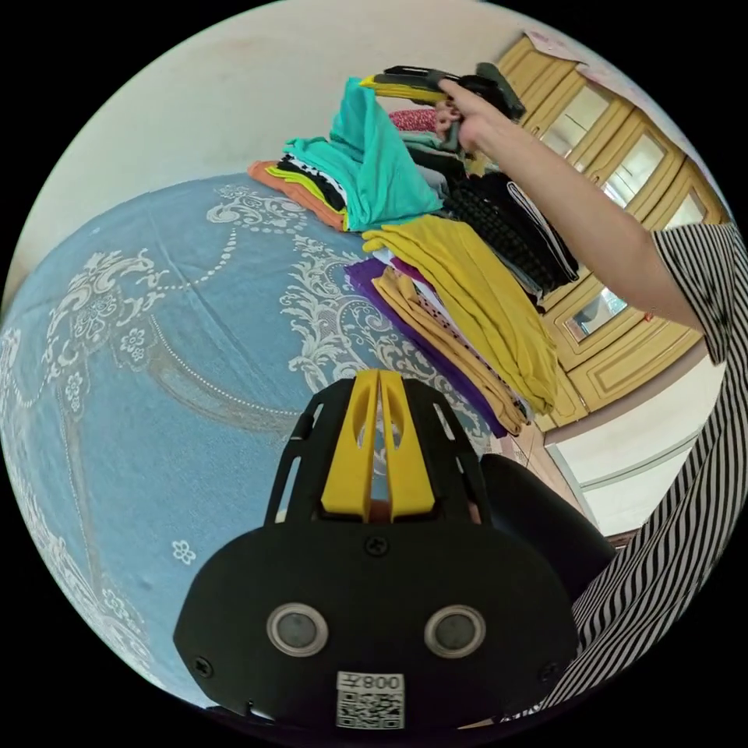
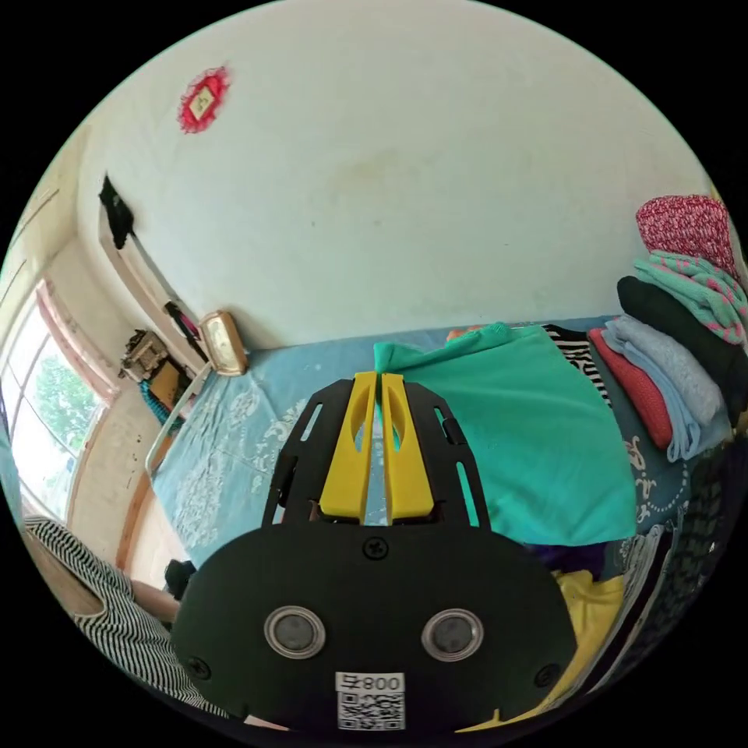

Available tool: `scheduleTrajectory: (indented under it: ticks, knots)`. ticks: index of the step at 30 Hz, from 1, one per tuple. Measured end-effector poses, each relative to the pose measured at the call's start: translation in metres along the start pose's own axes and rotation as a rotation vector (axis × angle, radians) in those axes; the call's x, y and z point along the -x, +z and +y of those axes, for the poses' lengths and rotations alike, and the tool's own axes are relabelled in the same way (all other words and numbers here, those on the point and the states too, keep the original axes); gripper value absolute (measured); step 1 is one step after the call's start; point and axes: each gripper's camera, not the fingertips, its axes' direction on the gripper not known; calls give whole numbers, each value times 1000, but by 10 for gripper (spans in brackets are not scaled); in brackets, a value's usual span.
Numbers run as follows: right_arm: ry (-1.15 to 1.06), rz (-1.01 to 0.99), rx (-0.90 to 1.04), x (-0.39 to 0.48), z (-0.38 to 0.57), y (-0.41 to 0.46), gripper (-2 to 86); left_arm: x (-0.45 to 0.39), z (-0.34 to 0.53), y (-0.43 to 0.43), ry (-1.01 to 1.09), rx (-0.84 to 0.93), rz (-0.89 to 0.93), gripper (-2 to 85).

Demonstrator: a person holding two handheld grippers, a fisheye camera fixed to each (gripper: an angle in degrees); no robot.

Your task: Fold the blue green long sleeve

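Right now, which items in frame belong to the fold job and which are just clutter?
Job:
- blue green long sleeve, lifted by one edge off the clothes piles
- right gripper, fingers closed on that edge
- left gripper, fingers together, nothing between them

Lying about:
- yellow garment
- purple and mustard stack
- black garments
- red knit
- blue patterned bedsheet

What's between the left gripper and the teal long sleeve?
Nothing visible. The left gripper, jaws together, hangs over bare blue bedspread; the teal long sleeve lies beyond on the clothes stacks, its corner pinched by the right gripper. The yellow garment sits off to the side.
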Motion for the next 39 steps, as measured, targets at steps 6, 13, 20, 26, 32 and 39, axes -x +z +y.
scheduleTrajectory:
  ticks: [6,13,20,26,32,39]
  knots:
    - [-54,-278,-52,73,103,-75,6,20,1,-108,-106,-121,-31,4]
    - [-65,-520,-85,139,226,-160,5,16,25,-236,-169,-288,-82,11]
    - [-99,-529,-92,183,318,-226,5,-1,60,-303,-212,-306,-85,43]
    - [-143,-575,-95,202,387,-255,5,-21,66,-332,-181,-323,-90,55]
    - [-169,-519,-90,205,453,-272,4,-31,1,-333,-74,-348,-16,23]
    - [-46,-456,-71,161,521,-258,4,-68,-47,-240,113,106,87,5]
